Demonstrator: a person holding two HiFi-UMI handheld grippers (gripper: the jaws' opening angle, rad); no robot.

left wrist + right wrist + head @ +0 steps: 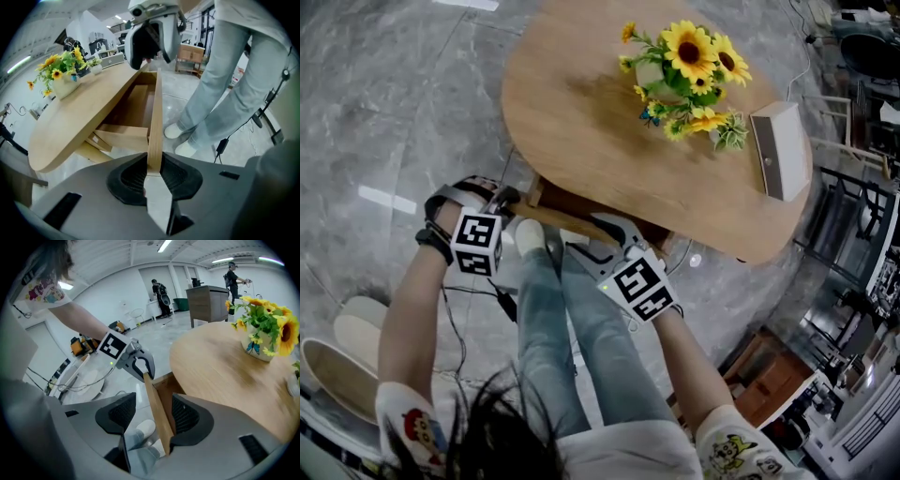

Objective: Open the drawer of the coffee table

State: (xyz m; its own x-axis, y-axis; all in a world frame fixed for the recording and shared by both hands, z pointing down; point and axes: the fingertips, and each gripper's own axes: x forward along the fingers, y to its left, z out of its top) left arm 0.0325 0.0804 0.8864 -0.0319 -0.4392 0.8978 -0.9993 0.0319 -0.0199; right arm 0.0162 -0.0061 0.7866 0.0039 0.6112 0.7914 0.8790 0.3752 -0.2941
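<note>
the coffee table (581, 103) had a smooth oval top of light wood and stood on a glossy grey marble floor (384, 103). its drawer (155, 112), a shallow box of the same wood, was partly out from under the top, on the side of the person's legs (581, 319) in pale jeans. the left gripper (153, 169) pinched the thin upright front of the drawer between its 2 ribbed black pads (131, 176). the right gripper (151, 414) straddled the same front further along, its jaws spread, with a gap at 1 pad. on the top stood a pale pot of yellow sunflowers (689, 52) and a white rectangular box (778, 150).
</note>
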